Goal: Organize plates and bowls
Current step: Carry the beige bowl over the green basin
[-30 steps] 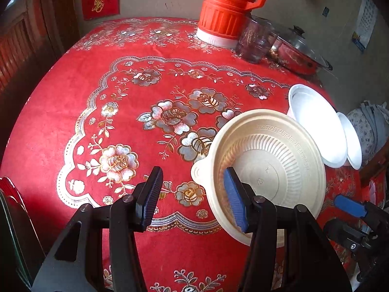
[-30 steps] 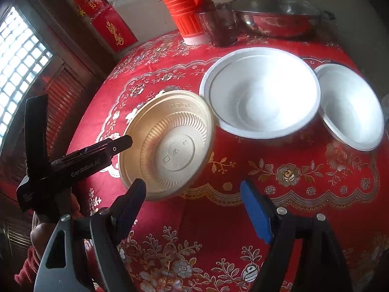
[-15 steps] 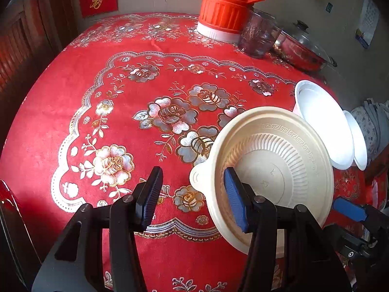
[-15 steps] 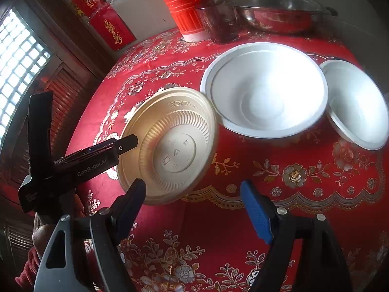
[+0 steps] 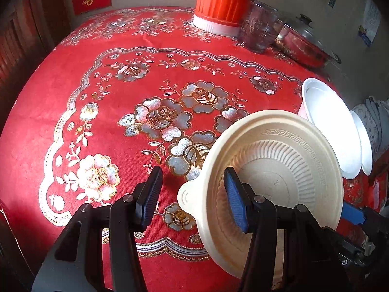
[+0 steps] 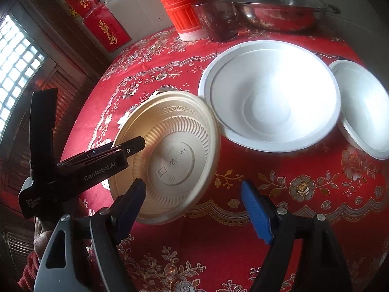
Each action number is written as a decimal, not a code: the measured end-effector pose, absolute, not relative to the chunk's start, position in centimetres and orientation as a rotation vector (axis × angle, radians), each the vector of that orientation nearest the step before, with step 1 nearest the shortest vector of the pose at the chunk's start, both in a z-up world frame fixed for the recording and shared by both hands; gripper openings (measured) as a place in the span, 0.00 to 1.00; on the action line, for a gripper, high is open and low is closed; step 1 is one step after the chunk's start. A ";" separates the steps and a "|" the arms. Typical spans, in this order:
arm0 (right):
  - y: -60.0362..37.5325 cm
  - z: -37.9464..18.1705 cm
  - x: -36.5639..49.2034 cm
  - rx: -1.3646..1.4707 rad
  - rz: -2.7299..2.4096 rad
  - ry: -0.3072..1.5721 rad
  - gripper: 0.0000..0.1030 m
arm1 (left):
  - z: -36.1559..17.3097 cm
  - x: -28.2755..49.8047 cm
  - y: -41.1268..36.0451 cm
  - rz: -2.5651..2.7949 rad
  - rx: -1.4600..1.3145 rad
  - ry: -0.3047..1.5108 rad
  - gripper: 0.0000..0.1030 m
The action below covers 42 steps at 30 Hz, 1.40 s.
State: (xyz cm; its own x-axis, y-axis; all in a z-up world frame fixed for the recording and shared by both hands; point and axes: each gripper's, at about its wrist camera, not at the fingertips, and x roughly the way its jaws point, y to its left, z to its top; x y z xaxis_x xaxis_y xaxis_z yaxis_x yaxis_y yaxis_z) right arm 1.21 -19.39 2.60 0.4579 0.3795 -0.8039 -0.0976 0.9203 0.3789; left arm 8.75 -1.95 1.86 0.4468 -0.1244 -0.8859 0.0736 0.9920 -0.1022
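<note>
A beige ribbed bowl (image 5: 279, 170) is tipped up on edge over the red cloth, its underside (image 6: 175, 160) facing the right wrist view. My left gripper (image 5: 193, 189) has its right finger inside the bowl against the wall. The rim tab lies between the jaws, and the left pad stands clear of it with cloth showing in the gap. I cannot tell whether the lower rim touches the cloth. A large white bowl (image 6: 267, 102) and a smaller white bowl (image 6: 364, 107) sit just beyond. My right gripper (image 6: 194, 199) hangs open over the near cloth with nothing in it.
An orange thermos (image 5: 223, 2), a glass jug (image 5: 260, 31) and a lidded steel pot (image 5: 304, 46) stand at the far edge of the round table (image 5: 97, 85). The white bowls (image 5: 325, 126) sit near its right edge. A hand (image 6: 39, 243) holds the left gripper.
My left gripper has sunk slightly and carried the tipped beige bowl a little closer to the large white bowl. The right gripper has stayed put.
</note>
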 end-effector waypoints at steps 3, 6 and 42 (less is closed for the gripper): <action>-19.3 2.5 1.5 0.297 0.298 1.059 0.78 | 1.6 9.1 -2.0 -0.127 -0.054 1.112 0.51; -19.2 2.6 1.6 0.297 0.303 1.056 0.78 | 1.6 9.4 -1.9 -0.127 -0.060 1.112 0.51; -15.9 4.0 -0.9 0.157 0.408 0.952 0.24 | 4.2 4.9 0.6 -0.160 -0.083 1.101 0.25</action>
State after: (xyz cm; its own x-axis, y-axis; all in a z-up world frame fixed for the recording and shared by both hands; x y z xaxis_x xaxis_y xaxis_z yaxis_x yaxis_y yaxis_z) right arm -0.92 -15.91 3.99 0.5110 0.4060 -0.7576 -0.2695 0.9126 0.3073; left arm 4.95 0.64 4.20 0.4429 -0.1704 -0.8802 0.0878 0.9853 -0.1466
